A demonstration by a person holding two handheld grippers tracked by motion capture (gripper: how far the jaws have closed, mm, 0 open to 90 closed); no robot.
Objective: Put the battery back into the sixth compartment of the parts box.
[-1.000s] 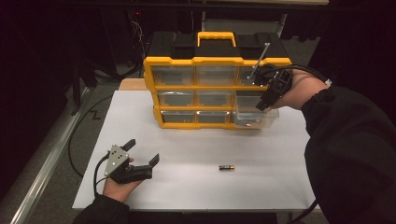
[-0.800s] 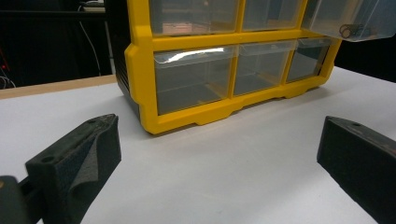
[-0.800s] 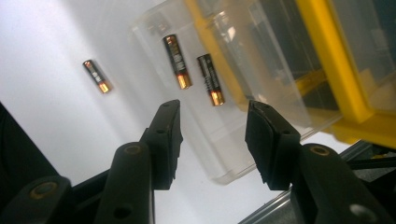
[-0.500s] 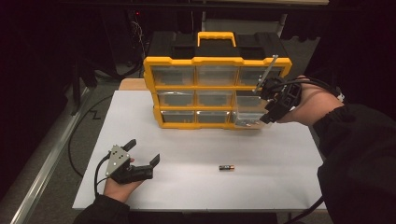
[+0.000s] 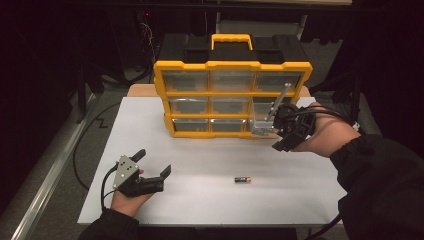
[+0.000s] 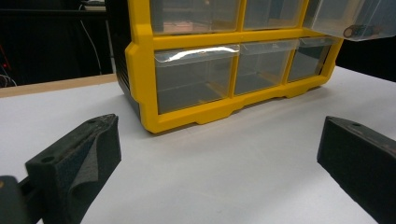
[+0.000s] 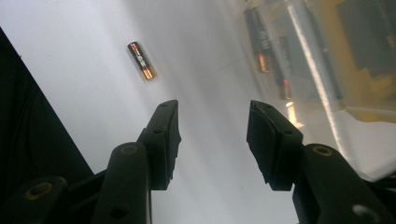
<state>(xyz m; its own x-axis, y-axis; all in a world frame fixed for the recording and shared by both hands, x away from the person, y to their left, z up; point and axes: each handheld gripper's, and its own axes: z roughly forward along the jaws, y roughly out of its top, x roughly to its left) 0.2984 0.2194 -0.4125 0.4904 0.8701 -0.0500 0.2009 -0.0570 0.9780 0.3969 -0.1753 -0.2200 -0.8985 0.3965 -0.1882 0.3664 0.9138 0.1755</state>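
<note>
Hovering empty and part-open by the pulled-out drawer [image 5: 262, 122], your right tongs [image 5: 280, 139] should pinch the battery [image 5: 243, 179] on the white surface [image 5: 200, 160] mid-barrel w/ care: light, hard, rolls. Left tongs [image 5: 155, 162] wide, idle.

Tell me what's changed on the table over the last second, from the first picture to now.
The right gripper drew back from the pulled-out clear drawer of the yellow organizer, sliding right and a little down toward the person. Its fingers have just been opening slightly, with nothing between them. The left gripper stayed resting open on the white table, and the battery lies where it was.
</note>
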